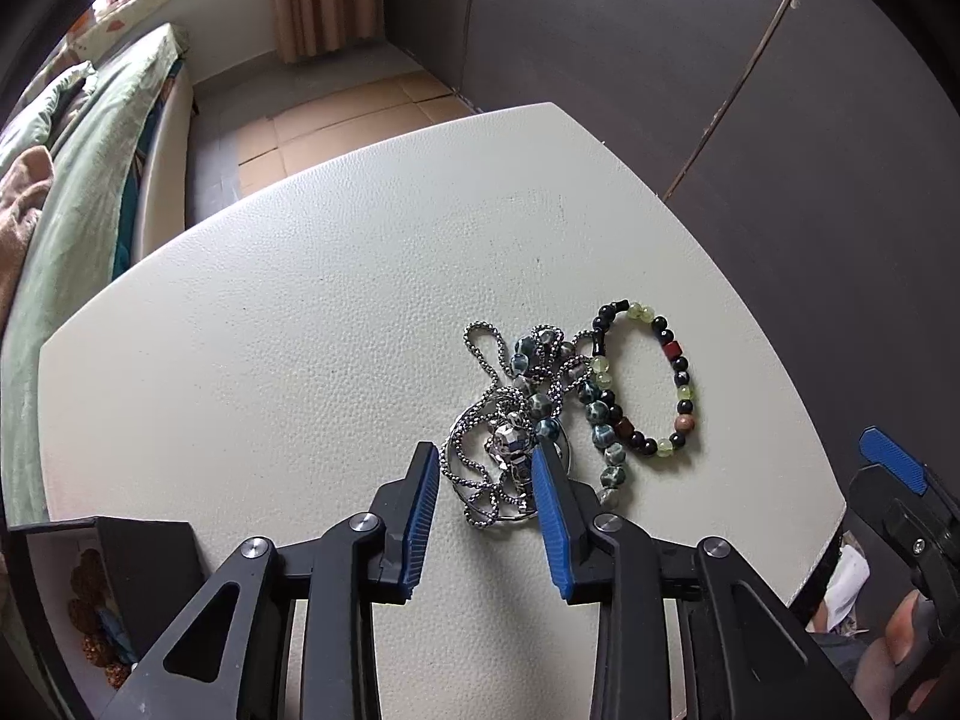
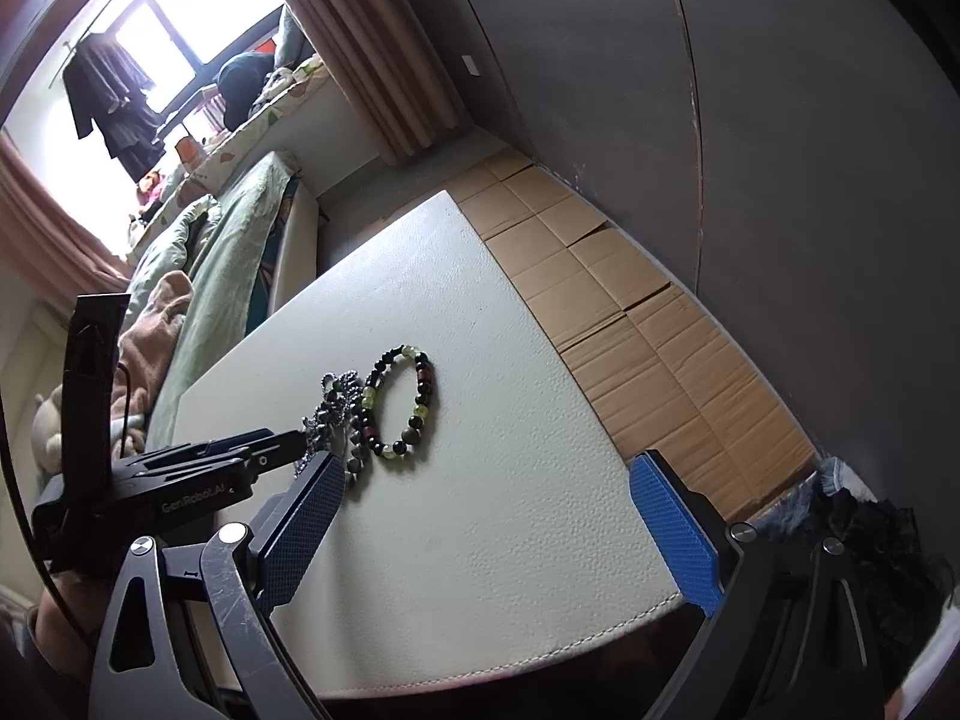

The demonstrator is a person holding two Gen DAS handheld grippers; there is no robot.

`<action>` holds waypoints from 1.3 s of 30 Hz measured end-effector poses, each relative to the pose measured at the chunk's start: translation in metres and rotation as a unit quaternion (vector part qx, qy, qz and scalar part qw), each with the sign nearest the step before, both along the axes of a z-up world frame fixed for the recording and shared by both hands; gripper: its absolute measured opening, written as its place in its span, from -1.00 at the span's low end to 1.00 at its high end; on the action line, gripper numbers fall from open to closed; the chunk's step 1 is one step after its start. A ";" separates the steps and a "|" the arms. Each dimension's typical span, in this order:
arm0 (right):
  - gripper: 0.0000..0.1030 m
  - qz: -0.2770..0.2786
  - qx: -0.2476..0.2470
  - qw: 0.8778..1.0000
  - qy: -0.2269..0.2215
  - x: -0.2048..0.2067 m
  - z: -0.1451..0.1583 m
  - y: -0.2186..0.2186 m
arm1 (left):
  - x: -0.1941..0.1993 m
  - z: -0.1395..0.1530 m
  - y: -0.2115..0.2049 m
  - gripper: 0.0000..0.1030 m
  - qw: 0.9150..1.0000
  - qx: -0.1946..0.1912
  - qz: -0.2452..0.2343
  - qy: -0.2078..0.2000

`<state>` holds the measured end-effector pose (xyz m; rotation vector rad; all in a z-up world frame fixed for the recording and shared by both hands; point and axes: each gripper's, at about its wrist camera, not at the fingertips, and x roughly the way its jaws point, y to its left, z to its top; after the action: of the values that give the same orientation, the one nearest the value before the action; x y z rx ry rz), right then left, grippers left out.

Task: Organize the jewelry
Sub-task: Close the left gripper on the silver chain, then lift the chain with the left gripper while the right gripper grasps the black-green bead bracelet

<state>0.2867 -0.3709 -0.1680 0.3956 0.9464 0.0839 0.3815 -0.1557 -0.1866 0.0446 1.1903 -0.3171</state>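
Here the silver chain [image 1: 498, 468] lies between the left gripper's [image 1: 483, 468] parted fingers.

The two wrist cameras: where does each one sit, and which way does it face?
Left wrist: on the left hand-held gripper, facing down over the white table at the silver chain; its open fingers flank it.
Right wrist: on the right hand-held gripper, at the table's near edge, facing the window; fingers wide open.
Shared: the beaded bracelet, table, and each other's gripper.
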 end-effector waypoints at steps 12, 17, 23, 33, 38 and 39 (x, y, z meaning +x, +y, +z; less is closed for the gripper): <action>0.62 0.013 -0.013 1.000 0.015 0.009 -0.006 0.009 | 0.006 -0.005 -0.008 -0.71 1.000 -0.012 -0.019 -0.011; 0.24 0.042 -0.018 0.998 0.037 0.022 -0.016 0.023 | 0.002 0.010 0.009 -0.71 0.999 -0.042 -0.005 -0.016; 0.23 0.055 -0.034 0.998 0.028 0.039 -0.014 0.033 | -0.004 0.033 0.029 -0.72 0.997 -0.064 0.010 -0.030; -0.01 0.082 -0.109 0.990 0.039 0.067 -0.022 0.062 | -0.017 0.088 0.056 -0.72 0.992 -0.093 0.026 -0.076; -0.22 0.098 -0.173 0.978 0.059 0.074 -0.032 0.083 | -0.026 0.117 0.067 -0.72 0.989 -0.100 0.030 -0.102; -0.34 0.100 -0.185 0.976 0.057 0.073 -0.032 0.086 | -0.028 0.123 0.069 -0.73 0.988 -0.102 0.030 -0.108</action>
<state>0.3601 -0.2848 -0.2003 -0.0404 1.0887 0.0662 0.3533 -0.0864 -0.0636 -0.1322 0.9387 -0.3703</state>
